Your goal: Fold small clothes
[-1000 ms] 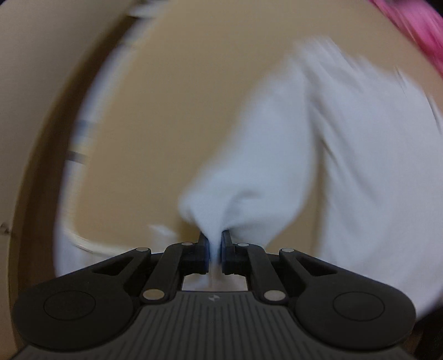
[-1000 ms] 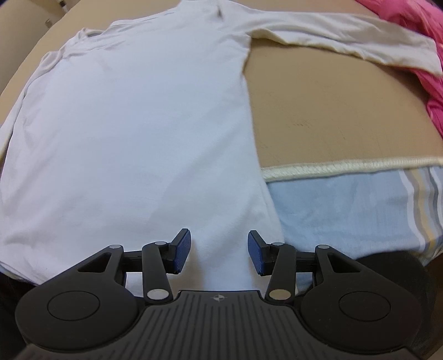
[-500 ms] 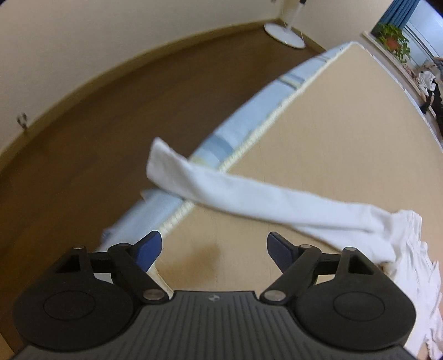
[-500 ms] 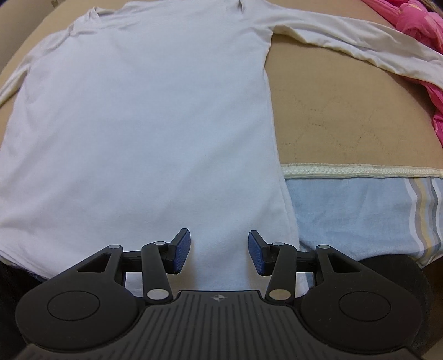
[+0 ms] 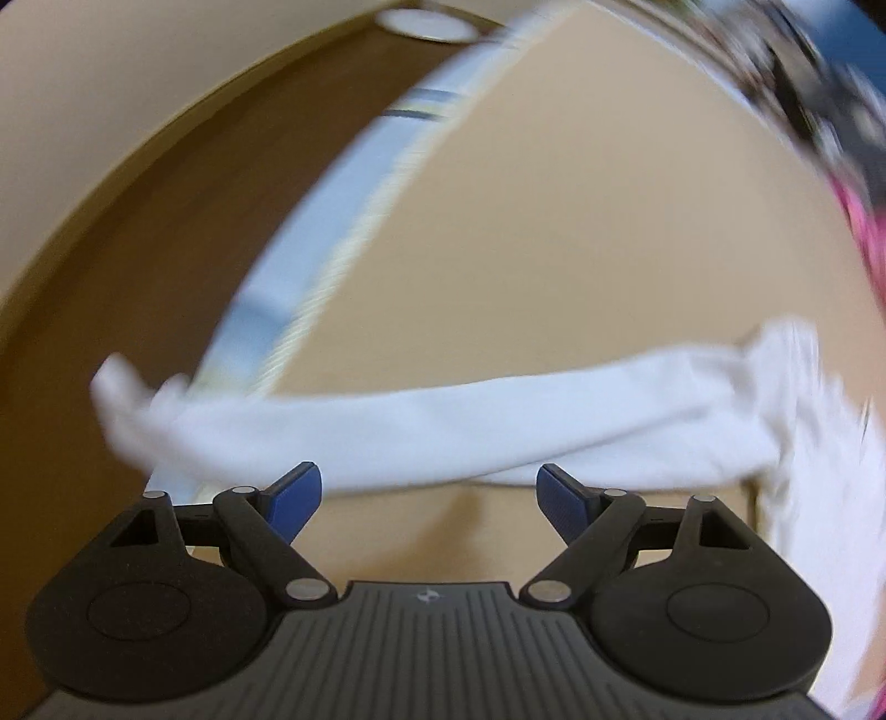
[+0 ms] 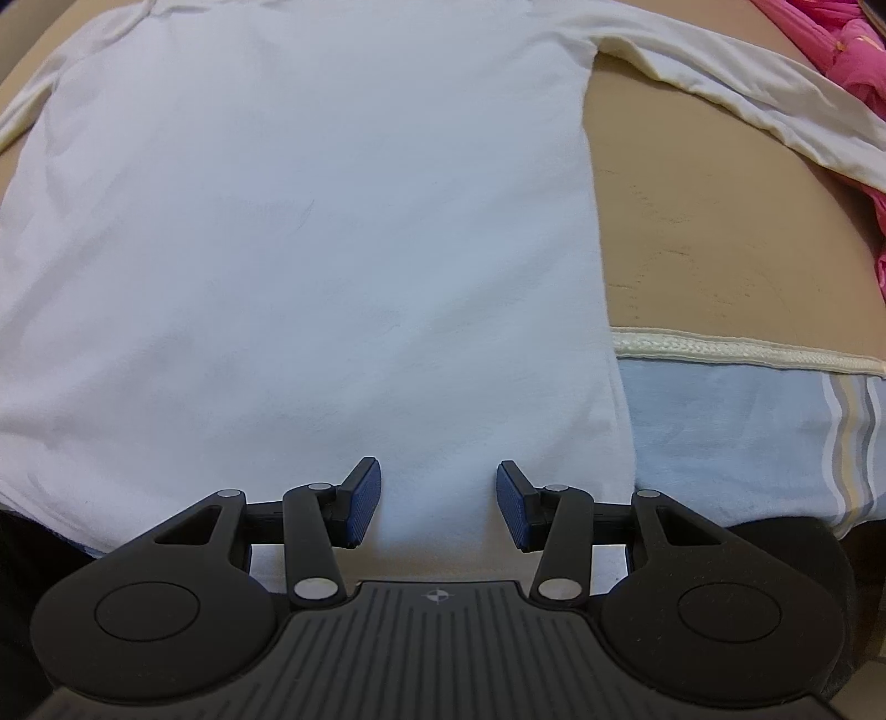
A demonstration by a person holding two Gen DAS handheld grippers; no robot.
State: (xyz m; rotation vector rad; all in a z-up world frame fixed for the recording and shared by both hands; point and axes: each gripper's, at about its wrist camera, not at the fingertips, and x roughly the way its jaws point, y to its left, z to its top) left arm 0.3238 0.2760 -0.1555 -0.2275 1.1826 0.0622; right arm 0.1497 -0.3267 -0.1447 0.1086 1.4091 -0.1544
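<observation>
We see one white shirt flat on tan bed cover. Left gripper jaws just opened wide, empty; sleeve at 12 o'clock, long axis 9-to-3. Right gripper half spread, empty, over hem; second sleeve at 1 o'clock. Two sleeves, one pink garment.
</observation>
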